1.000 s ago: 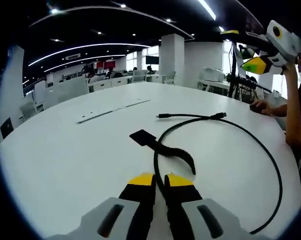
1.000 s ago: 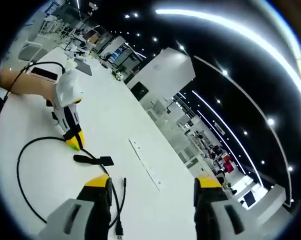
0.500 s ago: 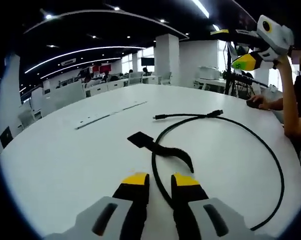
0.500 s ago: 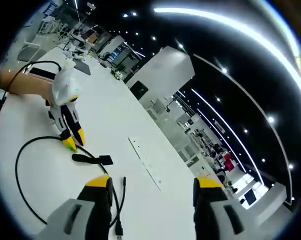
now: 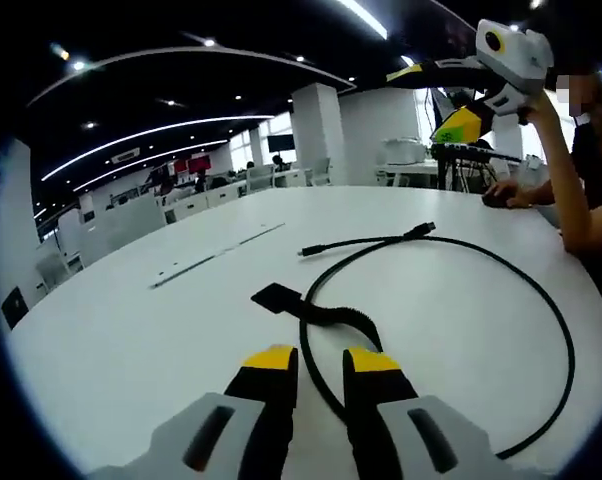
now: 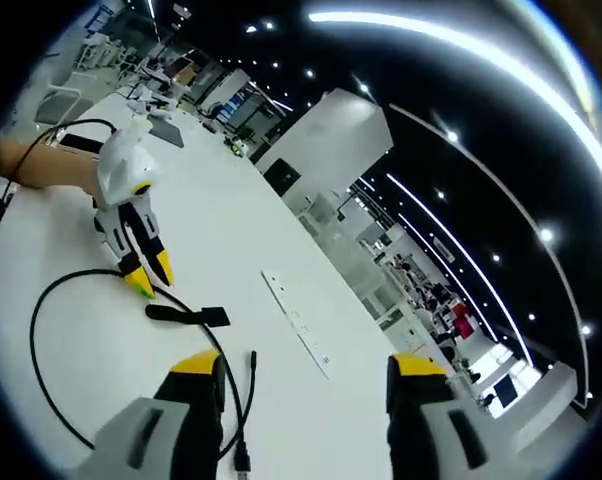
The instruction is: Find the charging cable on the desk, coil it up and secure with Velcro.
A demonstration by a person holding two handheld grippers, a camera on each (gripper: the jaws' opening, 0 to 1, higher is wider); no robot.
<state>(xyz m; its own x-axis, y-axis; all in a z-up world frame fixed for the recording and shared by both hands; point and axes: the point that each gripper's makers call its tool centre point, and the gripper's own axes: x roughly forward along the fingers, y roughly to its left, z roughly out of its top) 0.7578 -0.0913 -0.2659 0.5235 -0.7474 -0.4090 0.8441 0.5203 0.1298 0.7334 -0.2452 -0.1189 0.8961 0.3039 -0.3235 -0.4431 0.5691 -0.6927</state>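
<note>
A black charging cable (image 5: 556,330) lies in a wide loop on the white table (image 5: 131,330), with both plug ends (image 5: 306,250) lying near the middle. A black Velcro strap (image 5: 326,312) is fastened to the cable near my left gripper (image 5: 321,360). That gripper is slightly open and low over the table, and the cable runs between its yellow tips. In the right gripper view, the left gripper (image 6: 149,275) hovers over the cable (image 6: 41,300) beside the strap (image 6: 186,315). My right gripper (image 6: 309,367) is wide open and empty. In the left gripper view, the right gripper (image 5: 436,95) is held high above the table.
A long flat white strip (image 5: 216,255) is set into the table beyond the cable. A person's arm (image 5: 571,200) rests at the table's right edge. A dark phone (image 6: 81,143) lies near that arm. Desks, chairs and a white column (image 5: 316,135) stand behind.
My left gripper's jaws have parted from nearly shut to slightly open around the cable. The right gripper stays raised and wide open. The cable has not moved.
</note>
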